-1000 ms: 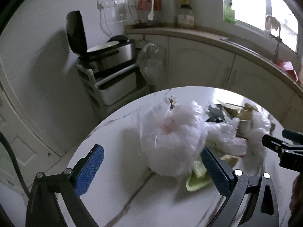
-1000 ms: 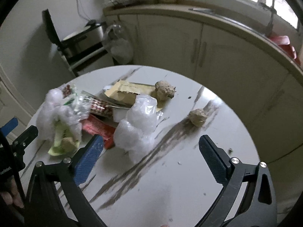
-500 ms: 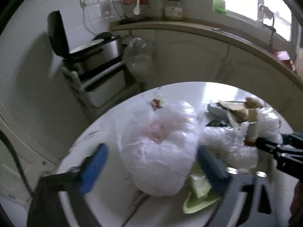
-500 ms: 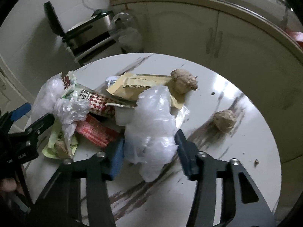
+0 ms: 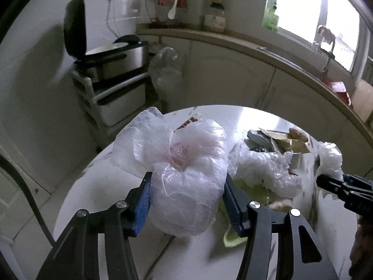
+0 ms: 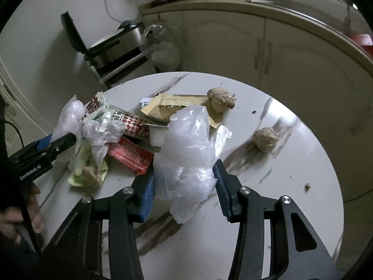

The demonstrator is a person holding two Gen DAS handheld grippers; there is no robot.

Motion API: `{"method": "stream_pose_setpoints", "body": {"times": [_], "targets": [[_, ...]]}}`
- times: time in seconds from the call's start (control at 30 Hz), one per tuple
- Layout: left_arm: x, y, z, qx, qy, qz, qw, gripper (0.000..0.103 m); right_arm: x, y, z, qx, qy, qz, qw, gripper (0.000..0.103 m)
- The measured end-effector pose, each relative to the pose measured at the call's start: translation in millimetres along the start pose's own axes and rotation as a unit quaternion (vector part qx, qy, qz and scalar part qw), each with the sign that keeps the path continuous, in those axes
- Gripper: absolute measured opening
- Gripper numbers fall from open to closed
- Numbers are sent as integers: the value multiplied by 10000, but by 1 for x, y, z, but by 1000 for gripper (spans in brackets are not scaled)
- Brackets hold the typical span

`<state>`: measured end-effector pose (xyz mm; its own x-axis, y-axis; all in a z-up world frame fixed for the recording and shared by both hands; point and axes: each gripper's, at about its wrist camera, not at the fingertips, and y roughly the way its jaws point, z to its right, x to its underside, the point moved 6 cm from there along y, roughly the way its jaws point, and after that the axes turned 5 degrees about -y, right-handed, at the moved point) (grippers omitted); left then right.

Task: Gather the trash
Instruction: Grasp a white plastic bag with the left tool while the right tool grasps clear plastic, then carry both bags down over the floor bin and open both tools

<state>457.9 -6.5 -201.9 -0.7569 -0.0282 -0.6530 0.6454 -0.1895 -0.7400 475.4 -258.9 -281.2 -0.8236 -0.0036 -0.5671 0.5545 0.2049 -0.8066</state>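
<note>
A round white marble table [image 6: 291, 186] carries a heap of trash. My left gripper [image 5: 187, 186] is closing around a knotted white plastic bag bundle [image 5: 188, 163], and both blue pads touch its sides. My right gripper [image 6: 184, 177] is closing on a crumpled clear plastic bag [image 6: 188, 144], its pads pressed against it. Behind that bag lie a red-and-white checked wrapper [image 6: 135, 126], a red packet [image 6: 130, 156], a tan pouch [image 6: 172, 107] and a green wrapper [image 6: 88, 168]. Two brown lumps [image 6: 220, 100] [image 6: 265, 138] sit further right.
A rice cooker with its lid up [image 5: 114, 58] stands on a white rack beyond the table. A plastic bag [image 5: 165, 70] hangs by the cream cabinets [image 5: 233, 77]. The counter with a sink tap [image 5: 326, 46] curves along the right. A hand [image 6: 14, 214] holds the left gripper.
Both grippers went from wide open to closed around plastic bags. The left gripper moved forward and down onto the white bundle; the right one stayed nearly in place around the clear bag.
</note>
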Motion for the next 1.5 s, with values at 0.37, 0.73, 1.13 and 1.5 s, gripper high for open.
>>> {"method": "stream_pose_setpoints", "body": {"times": [0.37, 0.73, 1.13, 1.5], "targets": [[29, -78, 5, 1, -34, 479, 9988, 52, 14, -46, 1, -180, 130, 342, 9992, 43], [69, -157, 92, 588, 450, 748, 9945, 52, 40, -128, 21, -274, 192, 980, 9946, 43], [107, -187, 234, 1487, 1312, 657, 9779, 52, 103, -225, 126, 151, 851, 1613, 9831, 43], [149, -139, 355, 2210, 2013, -145, 9541, 52, 199, -258, 271, 904, 1988, 1503, 9642, 43]]}}
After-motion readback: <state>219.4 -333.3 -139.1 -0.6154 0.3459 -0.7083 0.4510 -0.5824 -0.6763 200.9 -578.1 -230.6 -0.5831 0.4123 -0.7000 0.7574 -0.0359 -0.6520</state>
